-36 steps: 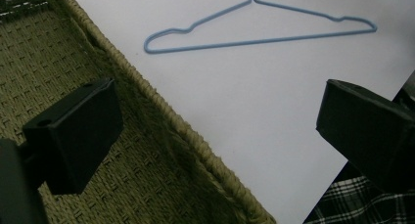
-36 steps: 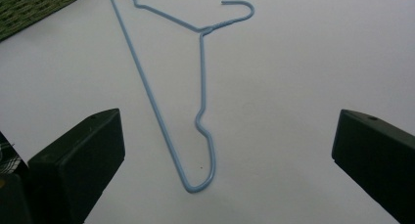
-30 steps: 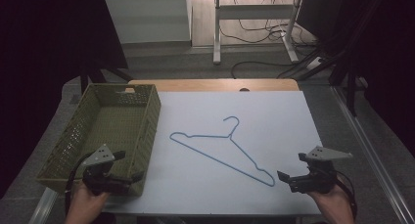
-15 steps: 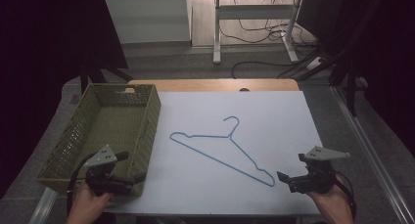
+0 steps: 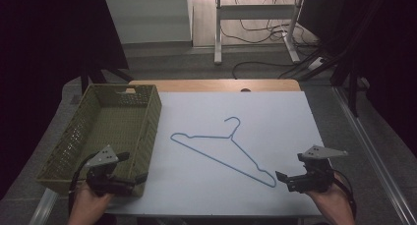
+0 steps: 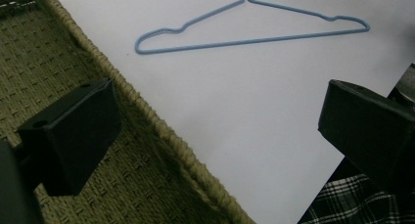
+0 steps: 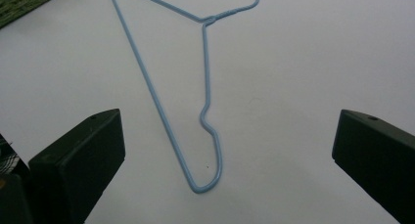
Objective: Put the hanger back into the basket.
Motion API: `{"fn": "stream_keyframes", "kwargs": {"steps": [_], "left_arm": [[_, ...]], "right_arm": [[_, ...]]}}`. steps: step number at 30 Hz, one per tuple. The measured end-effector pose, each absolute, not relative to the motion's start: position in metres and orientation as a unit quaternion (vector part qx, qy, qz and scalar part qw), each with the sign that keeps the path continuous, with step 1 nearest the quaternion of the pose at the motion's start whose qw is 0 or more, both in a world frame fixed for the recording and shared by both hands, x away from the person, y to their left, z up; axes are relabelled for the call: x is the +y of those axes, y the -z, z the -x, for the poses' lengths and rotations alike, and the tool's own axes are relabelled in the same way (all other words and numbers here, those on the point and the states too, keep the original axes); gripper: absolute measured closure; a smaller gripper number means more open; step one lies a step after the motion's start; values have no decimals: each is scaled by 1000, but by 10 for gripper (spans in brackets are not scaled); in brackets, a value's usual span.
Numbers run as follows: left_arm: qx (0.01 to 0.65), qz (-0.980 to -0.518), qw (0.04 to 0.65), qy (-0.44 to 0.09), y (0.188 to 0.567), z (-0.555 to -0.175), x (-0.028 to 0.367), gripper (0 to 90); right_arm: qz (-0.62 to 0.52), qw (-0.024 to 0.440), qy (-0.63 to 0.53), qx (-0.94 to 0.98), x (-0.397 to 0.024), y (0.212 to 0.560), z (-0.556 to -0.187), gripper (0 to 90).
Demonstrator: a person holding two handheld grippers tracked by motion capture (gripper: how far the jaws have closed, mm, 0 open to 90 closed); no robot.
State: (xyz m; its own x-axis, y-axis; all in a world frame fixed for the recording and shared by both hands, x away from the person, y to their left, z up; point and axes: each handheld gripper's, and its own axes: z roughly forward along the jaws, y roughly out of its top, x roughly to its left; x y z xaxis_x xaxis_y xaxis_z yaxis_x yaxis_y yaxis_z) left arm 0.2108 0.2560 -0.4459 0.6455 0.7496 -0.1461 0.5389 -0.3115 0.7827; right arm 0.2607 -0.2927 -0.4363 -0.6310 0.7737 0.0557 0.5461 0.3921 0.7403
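Item: blue wire hanger (image 5: 222, 147), laid flat on the white worktop (image 5: 275, 117), near its middle. The hook is turned toward the far edge; the long straight bar runs diagonally from the left shoulder down to the near right end. Nothing is held against it or laid on it.

Item: woven olive basket (image 5: 147, 122), set at the left edge of the worktop, just beside the hanger's left shoulder but apart from it.

Item: right gripper (image 5: 287, 181), held in a hand at the near right corner of the worktop. Its jaws are spread wide and nothing is gripped between them. In the right gripper view the hanger's near right end (image 7: 205, 185) is seen lying on the sheet ahead, between the two jaws, untouched.

Item: left gripper (image 5: 135, 171), held in a hand over the near right corner of the basket. Its jaws are spread wide and empty; in the left gripper view one jaw is seen over the basket weave (image 6: 49, 77), the other over the worktop's near edge.
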Motion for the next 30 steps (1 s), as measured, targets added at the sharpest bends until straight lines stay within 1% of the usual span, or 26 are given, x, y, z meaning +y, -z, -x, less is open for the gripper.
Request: {"fn": "stream_keyframes", "kwargs": {"steps": [11,22,25,30], "left_arm": [[402,-805,417,-125,447,-212,254,20],[401,-803,422,-129,445,-213,251,21],[400,-802,424,-129,444,-214,250,22],[393,-802,432,-127,442,-216,245,23]], "right_arm": [[-402,139,-356,832,-278,432,-271,0],[-393,130,-350,841,-262,429,-287,0],[-392,115,-358,839,-258,428,-291,26],[-385,119,-353,844,-252,429,-298,41]]}}
